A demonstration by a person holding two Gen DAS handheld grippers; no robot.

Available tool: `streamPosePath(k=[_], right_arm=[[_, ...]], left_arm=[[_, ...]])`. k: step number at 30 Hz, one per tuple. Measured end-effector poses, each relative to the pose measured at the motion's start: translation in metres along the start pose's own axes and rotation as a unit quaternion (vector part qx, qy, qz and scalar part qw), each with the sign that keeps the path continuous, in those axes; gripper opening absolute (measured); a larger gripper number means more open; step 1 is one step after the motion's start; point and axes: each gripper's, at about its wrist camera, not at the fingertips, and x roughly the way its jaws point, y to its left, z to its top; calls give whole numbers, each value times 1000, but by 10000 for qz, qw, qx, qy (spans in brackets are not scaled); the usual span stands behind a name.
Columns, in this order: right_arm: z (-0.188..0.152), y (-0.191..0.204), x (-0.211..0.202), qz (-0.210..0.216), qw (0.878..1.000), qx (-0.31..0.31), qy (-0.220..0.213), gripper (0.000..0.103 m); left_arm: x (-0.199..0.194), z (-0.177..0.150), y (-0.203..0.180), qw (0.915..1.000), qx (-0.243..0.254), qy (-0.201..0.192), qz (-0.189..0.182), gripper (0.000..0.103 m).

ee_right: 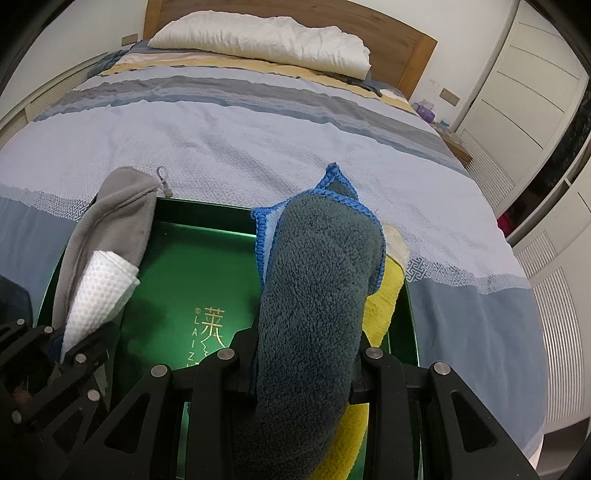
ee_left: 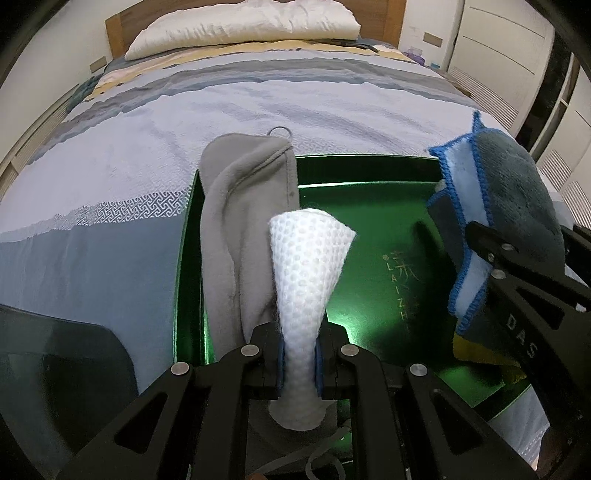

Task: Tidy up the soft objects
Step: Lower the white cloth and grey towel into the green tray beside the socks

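A green tray [ee_left: 369, 177] [ee_right: 207, 266] lies on the bed. My left gripper [ee_left: 299, 363] is shut on a rolled white dotted cloth [ee_left: 306, 273] [ee_right: 98, 291] over the tray's left side. A grey fleece cloth [ee_left: 236, 221] [ee_right: 110, 229] lies along the tray's left edge beside it. My right gripper [ee_right: 303, 365] is shut on a rolled dark grey towel with blue trim [ee_right: 314, 295] [ee_left: 517, 192] over the tray's right side. A yellow cloth [ee_right: 384, 295] lies under it in the tray.
The bed [ee_left: 258, 103] with a striped blue-grey cover stretches ahead, a white pillow [ee_left: 240, 26] at the wooden headboard. White wardrobe doors [ee_right: 524, 74] stand to the right. A dark object [ee_left: 55, 350] sits at the left front.
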Motion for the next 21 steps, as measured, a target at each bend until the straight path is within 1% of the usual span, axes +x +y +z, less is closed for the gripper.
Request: streamPosePath(k=[10, 21], right_arm=[[-1, -5, -8, -56, 10000, -50, 28, 31], [1, -9, -8, -63, 9998, -125, 159, 32]], left_arm=[[-4, 0, 0, 10000, -36, -61, -34, 10], [1, 0, -1, 10000, 20, 27, -10, 10]])
